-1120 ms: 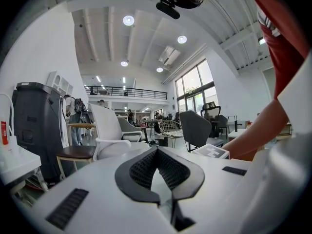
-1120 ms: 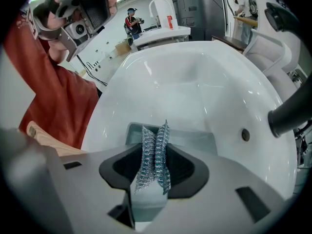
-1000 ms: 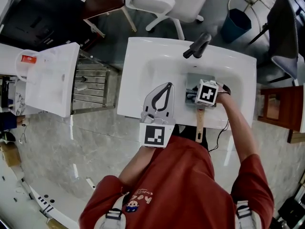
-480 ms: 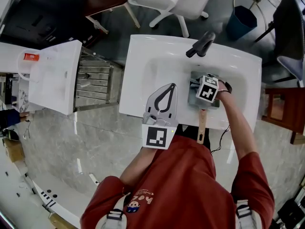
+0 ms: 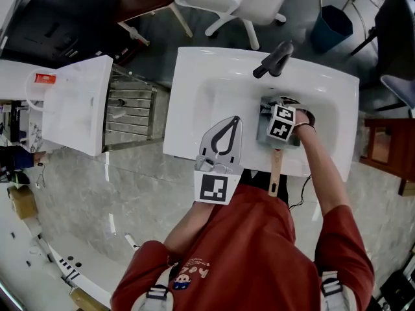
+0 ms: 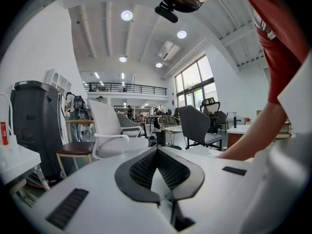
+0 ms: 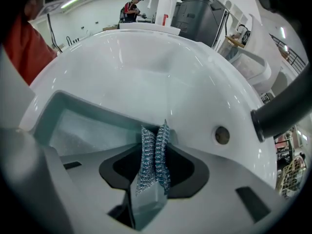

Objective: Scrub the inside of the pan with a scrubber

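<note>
Now right tongs point(image 7: 155, 130) are clamped on the scrubber point(image 7: 161, 160) (light, springy wire mesh, likely squashes easily), down in the pan point(image 7: 80, 126) inside the sink point(image 5: 214, 86). Left tongs point(image 6: 157, 151) closed and empty over the sink's front rim. The wooden handle point(image 5: 275, 170) looks the best steadying hold.

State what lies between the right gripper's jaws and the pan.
A metallic mesh scrubber, pinched by the right gripper; the right gripper view shows it.
</note>
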`<state>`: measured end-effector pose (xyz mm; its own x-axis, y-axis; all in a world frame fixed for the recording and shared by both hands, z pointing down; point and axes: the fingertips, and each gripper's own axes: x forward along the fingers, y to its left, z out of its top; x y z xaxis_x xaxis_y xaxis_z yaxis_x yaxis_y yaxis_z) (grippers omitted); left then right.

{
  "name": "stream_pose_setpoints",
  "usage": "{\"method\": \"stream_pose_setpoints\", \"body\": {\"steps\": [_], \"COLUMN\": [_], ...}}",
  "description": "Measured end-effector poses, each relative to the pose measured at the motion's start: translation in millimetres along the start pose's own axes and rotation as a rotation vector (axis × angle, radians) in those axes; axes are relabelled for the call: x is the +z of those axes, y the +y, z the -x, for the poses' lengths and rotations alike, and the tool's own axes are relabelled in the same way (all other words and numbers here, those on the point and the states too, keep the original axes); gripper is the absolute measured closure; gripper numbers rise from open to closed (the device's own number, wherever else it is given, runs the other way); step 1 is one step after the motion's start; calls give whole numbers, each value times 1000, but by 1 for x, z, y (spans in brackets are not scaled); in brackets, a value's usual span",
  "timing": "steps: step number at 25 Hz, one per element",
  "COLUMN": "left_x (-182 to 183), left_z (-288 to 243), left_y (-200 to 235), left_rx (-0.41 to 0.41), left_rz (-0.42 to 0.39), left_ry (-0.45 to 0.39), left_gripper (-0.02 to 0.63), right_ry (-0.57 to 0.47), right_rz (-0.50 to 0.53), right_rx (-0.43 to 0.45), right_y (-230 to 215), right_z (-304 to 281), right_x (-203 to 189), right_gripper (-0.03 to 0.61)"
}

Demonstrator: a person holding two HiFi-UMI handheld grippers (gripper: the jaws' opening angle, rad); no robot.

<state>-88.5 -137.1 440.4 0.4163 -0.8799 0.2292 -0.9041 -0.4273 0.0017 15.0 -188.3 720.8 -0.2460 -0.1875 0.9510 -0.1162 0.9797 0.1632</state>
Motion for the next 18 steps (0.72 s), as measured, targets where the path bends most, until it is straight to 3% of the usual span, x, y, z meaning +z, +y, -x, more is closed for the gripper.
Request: {"method": "stream_pose_setpoints", "body": {"steps": [11, 18], "left_x": [1, 1], "left_z": [2, 1], "left_y": [-5, -14], "left_rx": [-16, -38], "left_rz": [-9, -2], "left_ry": [-5, -11], "left_gripper": [603, 603], "right_ry": [-5, 30], "right_rz": [-50, -86], "right_rx": [-15, 45], "right_y": [-2, 5], "right_z": [0, 18], "right_x": [-1, -10], "right_gripper": [420, 420]}}
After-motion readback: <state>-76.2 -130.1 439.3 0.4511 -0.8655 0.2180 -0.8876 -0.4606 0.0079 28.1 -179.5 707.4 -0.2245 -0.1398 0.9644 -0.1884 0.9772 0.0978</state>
